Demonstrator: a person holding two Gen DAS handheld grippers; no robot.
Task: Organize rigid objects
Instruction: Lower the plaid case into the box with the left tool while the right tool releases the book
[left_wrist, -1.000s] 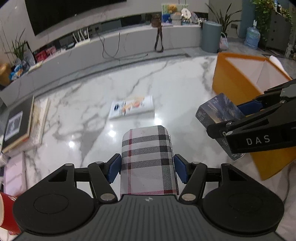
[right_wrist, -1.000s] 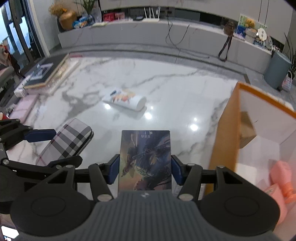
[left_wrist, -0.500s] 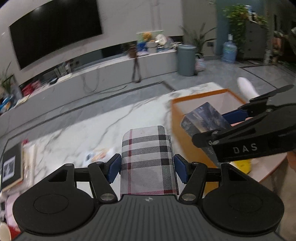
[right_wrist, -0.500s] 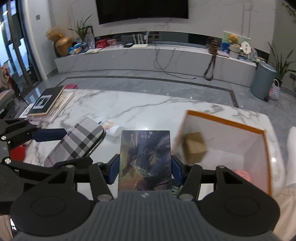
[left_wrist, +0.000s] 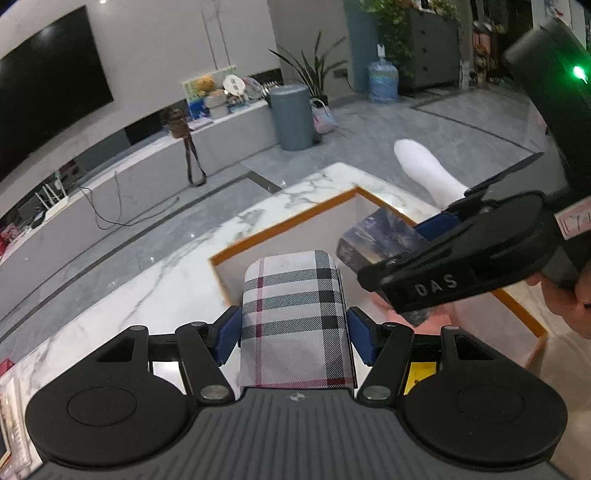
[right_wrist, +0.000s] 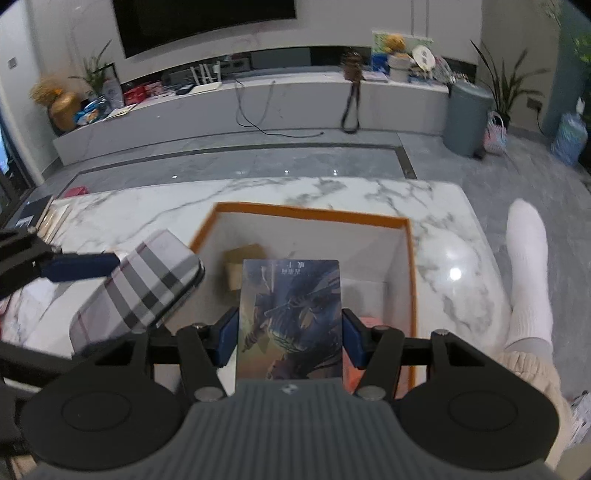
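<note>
Left tool (left_wrist: 291, 332) pinching our plaid fabric-covered rigid case (left_wrist: 293, 317), at the near rim of the orange-edged white box (right_wrist: 314, 213) | right tool (right_wrist: 290, 341) pinching our dark illustrated flat box (right_wrist: 290, 317), over the opening | we should lower each clear of the rim and the cardboard carton (right_wrist: 243, 266), releasing separately | box sits on marble bench (right_wrist: 436, 236)

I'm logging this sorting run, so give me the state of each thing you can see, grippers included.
left gripper: shut on the plaid case.
plaid case: held off the table, at the box's near edge.
right gripper: shut on the dark picture box.
dark picture box: held above the open box.
orange-rimmed box: open, on the marble table.
brown carton: inside the box.
pink item: inside, mostly hidden.
</note>
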